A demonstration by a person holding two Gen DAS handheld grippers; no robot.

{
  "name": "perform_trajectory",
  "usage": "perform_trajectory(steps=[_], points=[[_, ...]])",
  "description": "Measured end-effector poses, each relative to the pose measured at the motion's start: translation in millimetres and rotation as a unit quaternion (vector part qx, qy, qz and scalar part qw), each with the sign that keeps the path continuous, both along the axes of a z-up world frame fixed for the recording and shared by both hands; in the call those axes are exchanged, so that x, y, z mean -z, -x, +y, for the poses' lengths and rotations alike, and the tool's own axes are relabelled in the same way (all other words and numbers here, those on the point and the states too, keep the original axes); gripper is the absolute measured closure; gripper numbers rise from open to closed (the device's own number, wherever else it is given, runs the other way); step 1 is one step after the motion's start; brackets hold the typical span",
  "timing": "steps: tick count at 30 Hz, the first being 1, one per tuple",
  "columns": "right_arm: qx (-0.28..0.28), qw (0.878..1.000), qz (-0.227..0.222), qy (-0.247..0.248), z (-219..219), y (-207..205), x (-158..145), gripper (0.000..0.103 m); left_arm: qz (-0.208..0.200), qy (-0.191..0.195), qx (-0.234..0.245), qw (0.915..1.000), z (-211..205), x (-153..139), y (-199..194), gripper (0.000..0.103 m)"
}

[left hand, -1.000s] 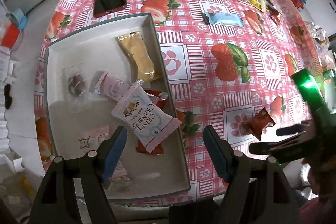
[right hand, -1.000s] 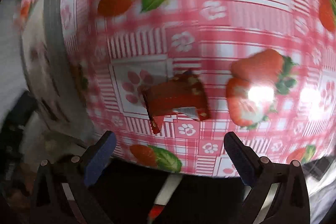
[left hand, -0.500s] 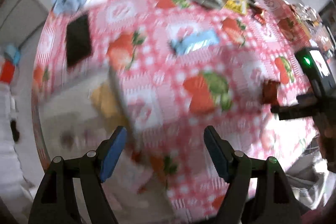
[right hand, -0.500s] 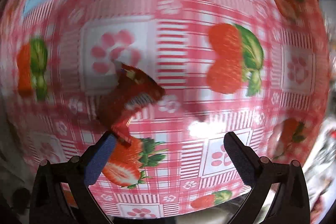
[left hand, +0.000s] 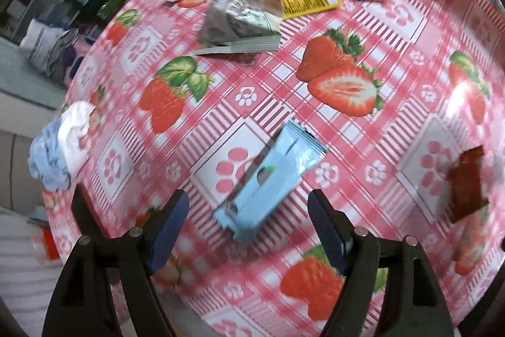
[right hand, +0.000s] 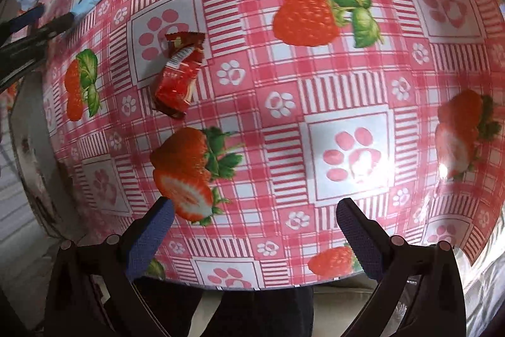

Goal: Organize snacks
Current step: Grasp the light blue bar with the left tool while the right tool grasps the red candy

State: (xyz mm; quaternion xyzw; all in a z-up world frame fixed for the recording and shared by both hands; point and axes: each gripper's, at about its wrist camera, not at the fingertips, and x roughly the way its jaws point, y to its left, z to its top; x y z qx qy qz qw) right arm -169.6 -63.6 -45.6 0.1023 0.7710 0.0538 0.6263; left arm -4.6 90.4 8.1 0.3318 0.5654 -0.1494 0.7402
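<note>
Left gripper (left hand: 247, 220): jaws apart, empty, lined up over the blue packet (left hand: 268, 179), probably to straddle it.
Blue packet: flat on the table (left hand: 315, 122), mid-cloth, lying diagonally.
Right gripper (right hand: 252, 229): jaws apart, empty, at the table's near edge.
Red packet (right hand: 178, 75): loose on the cloth, well ahead and left of the right gripper.
Other wrappers (left hand: 249, 18): piled by the far edge, likely unsorted.
</note>
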Motion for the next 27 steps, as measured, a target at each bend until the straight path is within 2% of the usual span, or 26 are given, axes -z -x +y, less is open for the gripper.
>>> perform_trajectory(steps=[3,5,6,7,9,11,13,16,22,27], points=[[0.019,1.0,-0.004,-0.015,-22.5,-7.6,-5.9,0.0,0.012,-0.012,0.005,0.9999,-3.1,13.9,-9.2,0.022],[0.035,0.999,-0.004,-0.026,-36.5,-15.4,-6.2,0.0,0.005,-0.002,0.0,1.0,-2.8,13.1,-12.2,0.019],[0.044,0.998,-0.003,-0.034,-50.2,-36.7,-3.1,0.0,0.015,0.001,-0.005,0.9999,-1.8,14.7,-14.8,0.019],[0.051,0.998,-0.002,-0.04,-52.4,-39.8,-2.8,0.0,0.024,0.011,-0.019,0.9995,0.4,14.8,-18.4,0.019],[0.062,0.997,-0.001,-0.048,-53.9,-59.6,-4.2,0.0,0.044,0.031,-0.043,0.9976,3.0,16.4,-21.4,0.026],[0.066,0.997,0.0,-0.05,-50.7,-69.2,-2.5,0.0,0.071,0.07,-0.074,0.9923,9.1,16.3,-22.0,0.049],[0.069,0.996,0.0,-0.053,-45.9,-82.9,-1.8,0.0,0.09,0.095,-0.105,0.9859,14.8,17.0,-19.5,0.061],[0.075,0.996,-0.002,-0.046,-29.1,-110.7,0.2,0.0,0.094,0.099,-0.12,0.9834,17.1,17.6,-3.5,0.068],[0.063,0.998,0.002,-0.01,-2.2,-128.5,15.1,0.0,0.102,0.099,-0.163,0.9763,30.0,19.2,39.3,0.068],[0.035,0.999,0.01,0.036,25.8,-135.1,26.8,0.0,0.105,0.107,-0.199,0.9685,47.0,20.8,48.1,0.068]])
